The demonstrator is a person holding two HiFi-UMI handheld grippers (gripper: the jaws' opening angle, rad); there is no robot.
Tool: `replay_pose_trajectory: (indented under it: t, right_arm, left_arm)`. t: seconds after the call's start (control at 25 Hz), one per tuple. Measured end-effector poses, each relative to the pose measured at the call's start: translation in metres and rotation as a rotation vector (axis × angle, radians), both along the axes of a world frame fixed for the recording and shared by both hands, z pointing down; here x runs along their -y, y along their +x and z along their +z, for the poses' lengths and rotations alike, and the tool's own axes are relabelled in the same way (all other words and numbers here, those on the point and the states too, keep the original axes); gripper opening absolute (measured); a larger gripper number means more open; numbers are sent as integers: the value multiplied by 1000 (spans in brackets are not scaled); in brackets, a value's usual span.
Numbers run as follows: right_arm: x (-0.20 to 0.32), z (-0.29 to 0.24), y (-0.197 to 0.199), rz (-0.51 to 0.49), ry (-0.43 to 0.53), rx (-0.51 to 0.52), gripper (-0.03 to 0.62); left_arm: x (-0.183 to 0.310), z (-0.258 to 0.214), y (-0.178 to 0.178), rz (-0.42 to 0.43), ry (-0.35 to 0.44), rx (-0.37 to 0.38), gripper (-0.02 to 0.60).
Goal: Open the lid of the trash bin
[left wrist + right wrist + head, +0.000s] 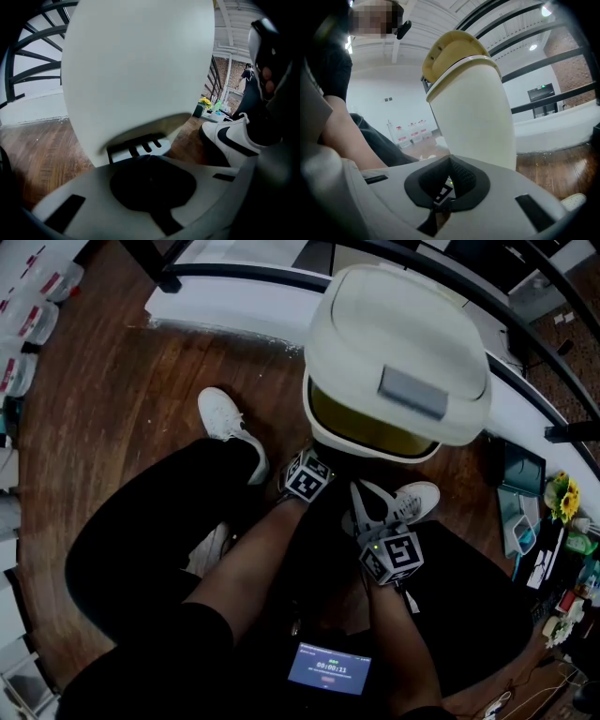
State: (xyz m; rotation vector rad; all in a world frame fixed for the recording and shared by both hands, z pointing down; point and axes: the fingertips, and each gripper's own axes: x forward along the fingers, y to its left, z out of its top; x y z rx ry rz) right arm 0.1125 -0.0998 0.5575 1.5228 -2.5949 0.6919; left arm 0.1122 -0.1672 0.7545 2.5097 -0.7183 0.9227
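The white trash bin [375, 442] stands on the wood floor just ahead of the person's knees. Its domed lid [398, 348] is tilted up at the near side, and a yellowish inside [361, 427] shows under it. In the right gripper view the lid [454, 49] stands raised above the bin's body [476, 117]. My left gripper [149, 157] is shut with nothing in it, its tips low at the bin's foot pedal [138, 147]; its marker cube [307, 476] shows from above. My right gripper [450, 160], marker cube [392, 557], is shut and empty, a little back from the bin.
A white shoe [405, 502] rests beside the bin's base and another shoe [225, 423] to the left. A curved white ledge with black railing [234, 287] runs behind the bin. A shelf with flowers [562, 498] is at right, bottles [28, 306] at left, a timer screen [328, 667] near the person's lap.
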Motion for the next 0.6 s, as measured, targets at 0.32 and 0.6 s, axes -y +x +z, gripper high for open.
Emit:
replay_pose_trajectory:
  t: [0.32,0.6]
  right_arm:
    - [-14,-41,-25,-70,35,-14,8]
    - [-47,-119,-42,-145,114,-56,18]
  left_arm:
    - [-52,-89,-5,13,69,-149,37]
    - [-91,-233,-22,26,201,-307,37]
